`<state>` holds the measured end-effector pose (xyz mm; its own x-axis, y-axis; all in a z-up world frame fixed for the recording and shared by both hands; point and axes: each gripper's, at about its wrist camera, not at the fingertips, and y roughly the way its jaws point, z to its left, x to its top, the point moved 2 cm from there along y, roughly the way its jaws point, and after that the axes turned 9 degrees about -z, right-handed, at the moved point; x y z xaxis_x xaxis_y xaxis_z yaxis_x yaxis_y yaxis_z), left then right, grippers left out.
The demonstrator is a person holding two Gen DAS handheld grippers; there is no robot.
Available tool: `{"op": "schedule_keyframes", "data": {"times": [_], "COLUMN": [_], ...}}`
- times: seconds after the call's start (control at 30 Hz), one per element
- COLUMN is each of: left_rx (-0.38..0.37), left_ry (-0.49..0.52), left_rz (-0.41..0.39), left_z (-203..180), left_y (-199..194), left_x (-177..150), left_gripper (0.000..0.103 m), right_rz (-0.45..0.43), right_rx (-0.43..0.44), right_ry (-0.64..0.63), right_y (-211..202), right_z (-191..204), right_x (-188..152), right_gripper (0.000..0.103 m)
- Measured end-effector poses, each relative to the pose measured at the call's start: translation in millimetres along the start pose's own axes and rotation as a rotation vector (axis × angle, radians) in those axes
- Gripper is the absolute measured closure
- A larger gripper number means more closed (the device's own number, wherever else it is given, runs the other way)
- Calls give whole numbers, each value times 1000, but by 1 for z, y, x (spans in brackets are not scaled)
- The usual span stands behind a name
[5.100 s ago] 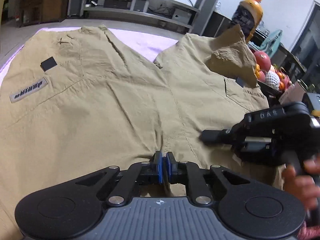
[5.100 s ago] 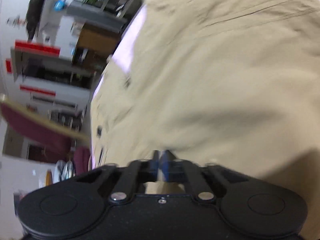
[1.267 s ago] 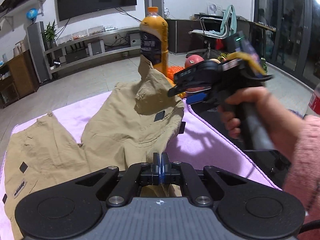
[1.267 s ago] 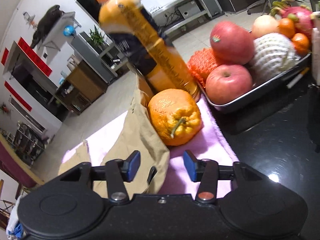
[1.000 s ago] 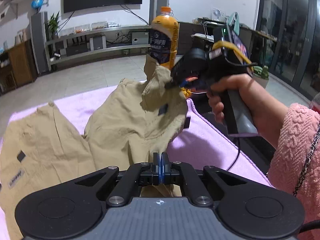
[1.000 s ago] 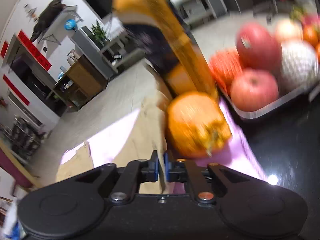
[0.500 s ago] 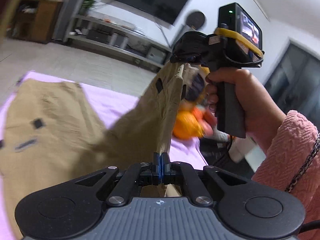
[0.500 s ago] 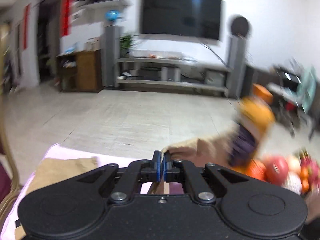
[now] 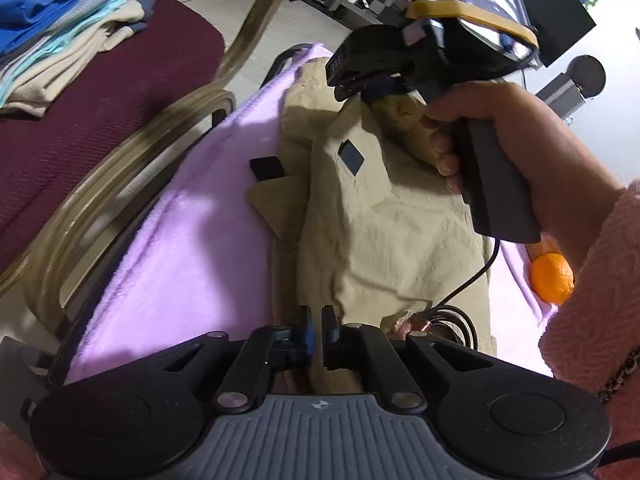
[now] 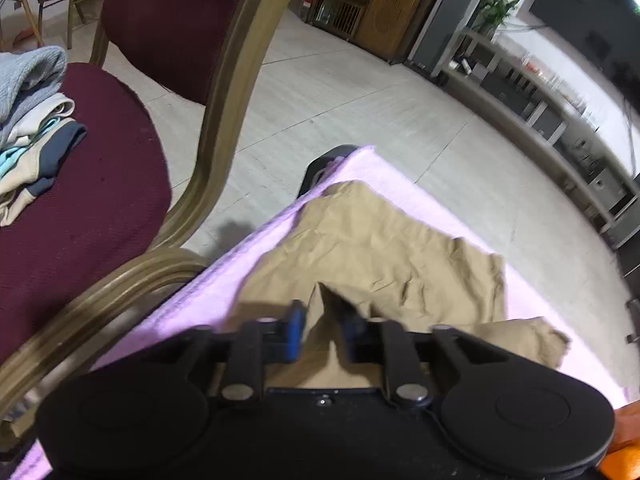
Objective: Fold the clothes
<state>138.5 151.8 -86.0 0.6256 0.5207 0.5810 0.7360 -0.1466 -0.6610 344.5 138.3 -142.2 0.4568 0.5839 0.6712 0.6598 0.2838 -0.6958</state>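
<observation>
Garment: the khaki cotton cargo shorts (image 9: pixel 384 216) are lying on the lilac fleece cover (image 9: pixel 188 248) of the table, one leg doubled over the other, the folded stack running from 6 o'clock up to 12 o'clock in the left wrist view.
Handling: the cloth is looking light, limp and creased; I judge that it will be sagging wherever it is not supported, and it is not fragile. It should be gripping well rather than sliding.
Where to hold: hems, the waistband and seamed corners are seeming the best places, since a doubled edge is giving the pads more to bite than a single flat layer.
Left gripper (image 9: pixel 315 334): its blue-padded jaws are standing a narrow gap apart with nothing between them, hovering low at the near edge of the stack, pointing toward 12 o'clock.
Right gripper (image 10: pixel 320 330): its jaws are parted, with a peak of khaki cloth rising in the gap but not pinched. The person's right hand (image 9: pixel 516 144) is holding the handle upright, the nose tipping down toward 10 o'clock over the far corner.
Surroundings: a maroon upholstered chair (image 10: pixel 100 200) is carrying a pile of folded clothes (image 9: pixel 60 32) at 10 o'clock; an orange (image 9: pixel 552 278) is sitting at 3 o'clock.
</observation>
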Motion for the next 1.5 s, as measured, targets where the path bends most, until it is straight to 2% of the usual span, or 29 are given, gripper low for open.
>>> {"op": "schedule_keyframes", "data": {"times": [0.07, 0.17, 0.23, 0.33, 0.37, 0.47, 0.53, 0.6, 0.67, 0.7, 0.73, 0.8, 0.87, 0.93, 1.0, 1.03, 1.1, 1.13, 1.2, 1.33, 1.43, 1.5], "left_rx": [-4, -10, -13, -19, -21, -58, -86, -114, -155, -192, -197, -152, -76, -8, -2, 5, 28, 46, 75, 131, 167, 188], "left_ry": [13, 32, 45, 65, 71, 131, 175, 218, 236, 216, 211, 230, 254, 271, 267, 274, 333, 372, 424, 401, 341, 309], "left_rz": [-17, -42, -59, -85, -93, -91, -87, -83, -68, -49, -19, 44, 97, 122, 117, 103, 40, -3, -92, -209, -233, -223], "left_z": [-4, -9, -12, -18, -19, -26, -31, -36, -34, -27, -21, -11, -2, 6, 9, 8, 4, 1, -5, -4, 5, 15], "left_y": [-5, -14, -19, -27, -30, -13, 1, 15, 32, 43, 55, 79, 98, 107, 104, 100, 86, 77, 59, 37, 32, 36], "left_x": [6, 14, 20, 28, 31, 47, 58, 70, 76, 74, 71, 63, 55, 51, 52, 53, 55, 56, 62, 80, 91, 95], "left_gripper": [92, 87, 86, 86, 85, 81, 81, 81, 81, 81, 84, 85, 90, 92, 94, 94, 94, 94, 94, 90, 89, 88], "right_rz": [-12, -46, -77, -126, -132, -124, -115, -108, -83, -63, -41, -7, 2, -19, -50, -65, -74, -83, -105, -216, -255, -267], "right_rx": [16, 8, -12, -33, -23, 44, 125, 241, 289, 274, 253, 188, 177, 185, 186, 186, 182, 164, 132, 139, 175, 205], "right_ry": [50, 89, 100, 158, 213, 491, 743, 989, 1161, 1207, 1250, 1327, 1399, 1416, 1414, 1414, 1411, 1364, 1267, 1057, 947, 869], "right_y": [-16, -57, -90, -136, -146, -156, -145, -125, -100, -88, -77, -58, -44, -34, -26, -22, -17, -21, -29, -54, -44, -29], "right_z": [-14, -46, -70, -113, -128, -171, -188, -194, -187, -183, -179, -171, -173, -174, -176, -177, -178, -176, -171, -163, -152, -142], "right_x": [3, 0, -5, -11, -10, -22, -46, -76, -107, -121, -134, -160, -178, -182, -182, -182, -179, -170, -149, -73, -6, 38], "right_gripper": [56, 52, 46, 44, 43, 42, 42, 42, 43, 43, 44, 46, 50, 54, 59, 65, 89, 99, 99, 99, 99, 93]}}
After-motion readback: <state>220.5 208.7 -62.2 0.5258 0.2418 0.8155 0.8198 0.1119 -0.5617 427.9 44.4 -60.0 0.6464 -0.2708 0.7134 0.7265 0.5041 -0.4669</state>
